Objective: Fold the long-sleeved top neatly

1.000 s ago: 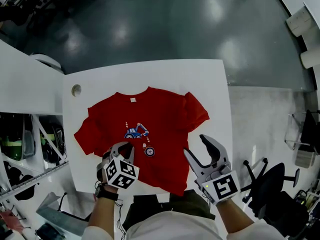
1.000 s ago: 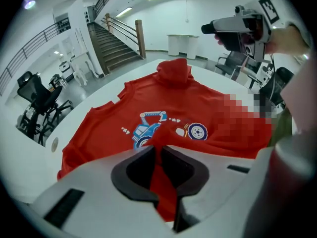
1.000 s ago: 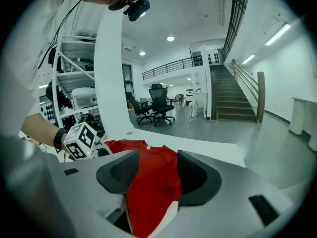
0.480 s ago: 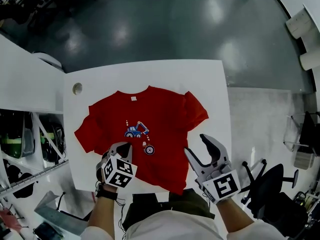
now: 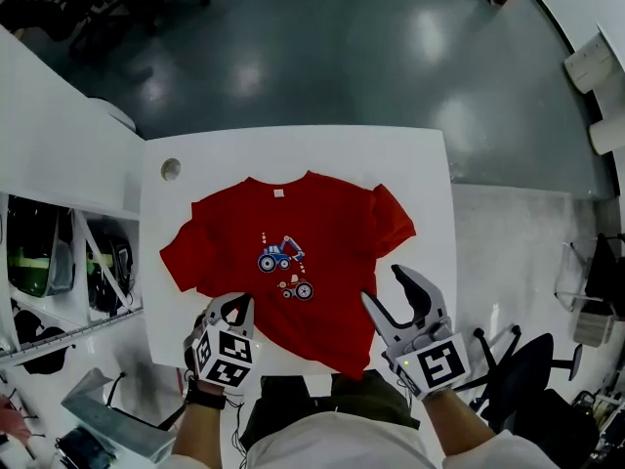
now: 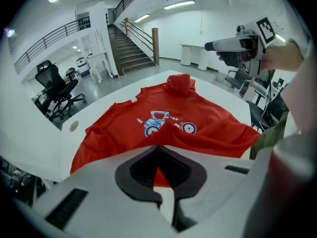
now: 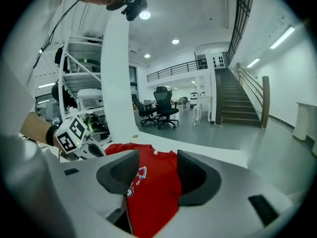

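A red long-sleeved top [image 5: 293,233] with a blue vehicle print [image 5: 279,257] lies spread on the white table [image 5: 410,154], its sleeves tucked in at the sides. My left gripper [image 5: 236,307] is at the top's near left hem and shut on it. In the left gripper view red cloth [image 6: 157,175] is pinched between the closed pads and the hem rises off the table. My right gripper [image 5: 388,291] hovers open by the near right edge of the top. In the right gripper view the red top [image 7: 154,197] lies beyond the parted jaws, which touch nothing.
A round cable hole [image 5: 171,169] sits in the table's far left corner. White shelving [image 5: 59,262] stands to the left and an office chair [image 5: 522,355] to the right. The table's near edge [image 5: 293,371] is right in front of the person.
The left jaws have closed on the near left hem, and that gripper has lifted and drawn back a little with the cloth. The right gripper has stayed open and risen slightly.
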### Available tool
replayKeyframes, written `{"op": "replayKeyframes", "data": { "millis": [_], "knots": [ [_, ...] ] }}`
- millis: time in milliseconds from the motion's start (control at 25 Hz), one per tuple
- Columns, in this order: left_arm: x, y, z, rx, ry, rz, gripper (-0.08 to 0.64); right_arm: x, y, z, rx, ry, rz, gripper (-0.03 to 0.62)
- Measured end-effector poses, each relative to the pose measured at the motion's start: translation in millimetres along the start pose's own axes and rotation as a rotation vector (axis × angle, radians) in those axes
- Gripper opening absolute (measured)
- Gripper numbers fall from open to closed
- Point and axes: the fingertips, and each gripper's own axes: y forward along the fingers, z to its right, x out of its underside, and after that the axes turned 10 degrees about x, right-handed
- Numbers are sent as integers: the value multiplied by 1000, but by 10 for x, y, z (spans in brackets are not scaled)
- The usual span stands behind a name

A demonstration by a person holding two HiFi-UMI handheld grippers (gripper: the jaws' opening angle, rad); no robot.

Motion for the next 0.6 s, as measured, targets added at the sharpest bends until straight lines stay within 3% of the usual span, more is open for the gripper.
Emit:
{"op": "replayKeyframes", "data": {
  "millis": [600],
  "knots": [
    [934,-560,64,-63,-162,-17,14,-165,30,-603,-95,-54,16,250]
  ]
}}
